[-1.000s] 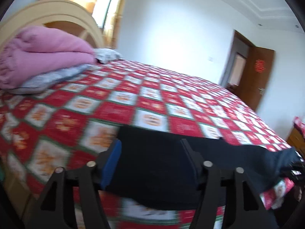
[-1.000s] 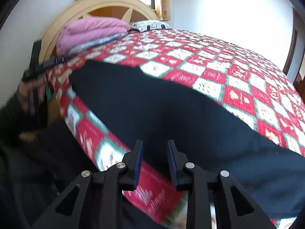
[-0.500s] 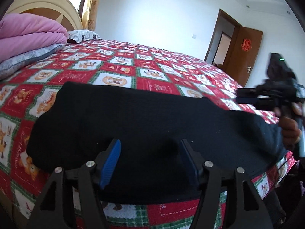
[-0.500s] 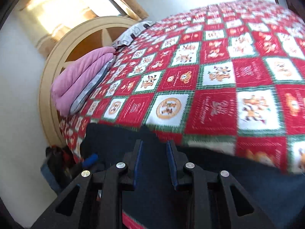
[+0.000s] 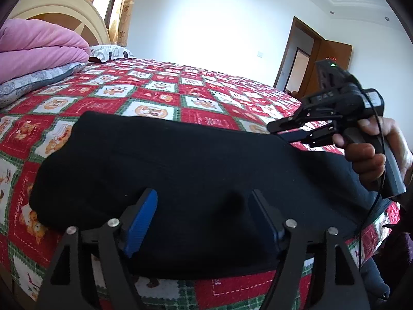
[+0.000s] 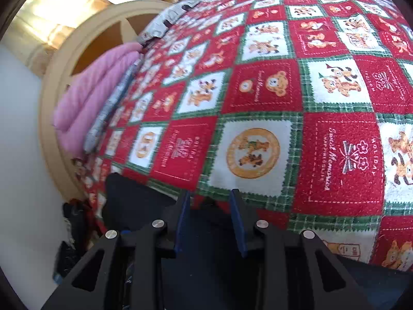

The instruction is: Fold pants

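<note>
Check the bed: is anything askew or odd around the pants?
Nothing stands out. The black fabric pants lie flat in a folded band near the edge of the red, white and green checked bedspread.

left tool opening wide, right tool opening

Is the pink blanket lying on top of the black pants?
No. The pink blanket sits by the headboard, apart from the black pants.
</note>
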Available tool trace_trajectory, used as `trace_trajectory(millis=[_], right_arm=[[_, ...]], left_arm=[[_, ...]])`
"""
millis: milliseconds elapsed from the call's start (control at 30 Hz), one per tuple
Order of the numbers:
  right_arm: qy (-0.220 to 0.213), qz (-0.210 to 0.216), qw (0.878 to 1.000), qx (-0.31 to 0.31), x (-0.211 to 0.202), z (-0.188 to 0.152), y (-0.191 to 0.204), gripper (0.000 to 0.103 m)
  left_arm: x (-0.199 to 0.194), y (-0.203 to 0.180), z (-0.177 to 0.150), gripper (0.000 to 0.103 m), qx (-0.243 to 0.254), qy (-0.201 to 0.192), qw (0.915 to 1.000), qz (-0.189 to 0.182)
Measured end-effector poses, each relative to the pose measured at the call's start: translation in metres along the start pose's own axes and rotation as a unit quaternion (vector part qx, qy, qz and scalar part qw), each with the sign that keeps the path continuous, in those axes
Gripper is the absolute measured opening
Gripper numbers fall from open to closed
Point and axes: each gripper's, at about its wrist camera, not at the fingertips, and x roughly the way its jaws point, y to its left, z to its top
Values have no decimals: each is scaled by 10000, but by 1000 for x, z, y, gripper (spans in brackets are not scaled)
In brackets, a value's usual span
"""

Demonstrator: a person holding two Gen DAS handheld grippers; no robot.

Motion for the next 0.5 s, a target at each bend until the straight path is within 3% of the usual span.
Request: trace_trajectory(millis=[33,67,100,333,500], right_arm=[[90,-42,9999,53,5,1,-1,33],[116,-40,9999,100,7,1,-2,25],[112,-29,9999,123,9,2,-3,5],[-411,-173,9989,-174,-2,3,10,4],[-295,-403,9988,9,17,6,-8,3]], left_arm=[[0,-1,0,78,23,0,10000,13],[0,-1,0,78,37,-1,10000,20],[0,-1,-1,78,52,-2,10000,22],[1,-3,-3,80,158,-21,9999,34],[1,-5,-3,81,212,-17,9998,49]])
